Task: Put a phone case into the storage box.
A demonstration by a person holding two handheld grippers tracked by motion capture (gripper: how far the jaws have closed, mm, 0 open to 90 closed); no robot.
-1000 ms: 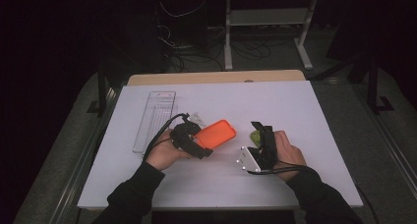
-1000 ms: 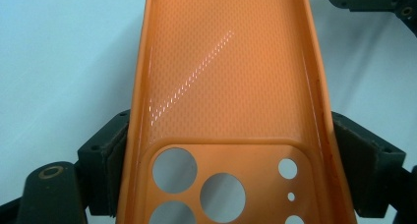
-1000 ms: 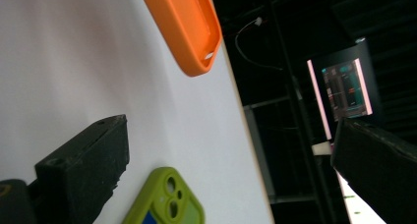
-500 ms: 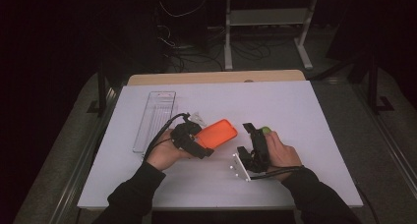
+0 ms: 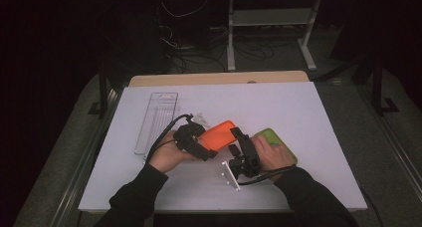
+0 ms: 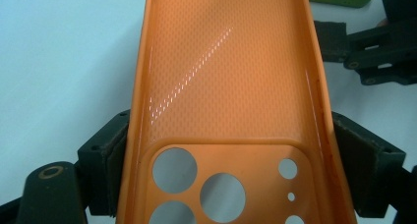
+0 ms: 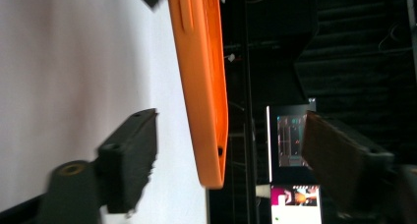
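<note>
Orange case [image 6: 226, 86] clamped in the left hand-held gripper [image 5: 206, 150] — right hand-held gripper [image 5: 235, 143], jaws just closing, straddles its end without touching.

High view: white table [image 5: 308, 132] evenly lit from above, surroundings nearly black, soft faint shadows. Left gripper view: sharp, white glare streak on orange phone case [image 6: 221, 86]. Right gripper view: near jaws look slightly blurred, possibly motion; background dim.

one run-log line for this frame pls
left claw: shut on orange phone case | right claw: closing around case's end, pads not touching | green case: on table
</note>
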